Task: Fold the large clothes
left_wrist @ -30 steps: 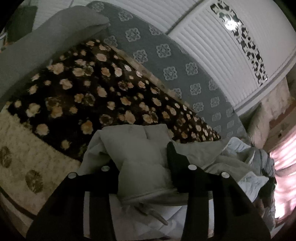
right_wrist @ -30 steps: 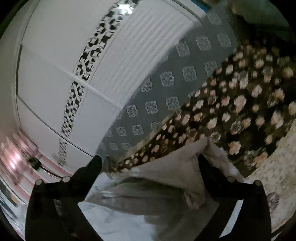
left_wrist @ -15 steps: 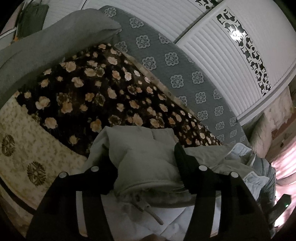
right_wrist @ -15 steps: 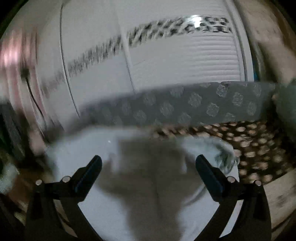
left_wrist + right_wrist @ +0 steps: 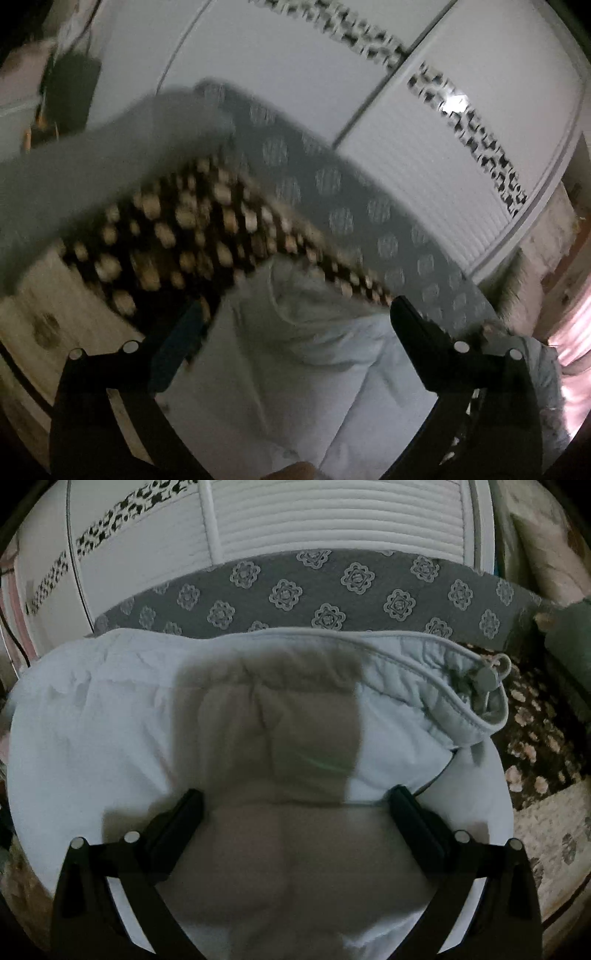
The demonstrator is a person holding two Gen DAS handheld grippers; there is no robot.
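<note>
Wardrobe: I saw white slatted doors with a black-and-white patterned strip, far ahead of both tongs.
Bed: a grey medallion panel ran just beyond the garment; a dark floral blanket lay ahead and left of my left tongs, and right of my right tongs.
Garment: the pale padded coat lay bunched on the bed, under and ahead of both tongs; its drawstring toggle sat ahead and right of my right tongs.
Left tongs: spread wide, having just been opening; the coat lay below the gap and I saw neither finger pressing on it. The view was blurred.
Right tongs: spread wide over the coat's shaded middle, pinching nothing that I could see.
</note>
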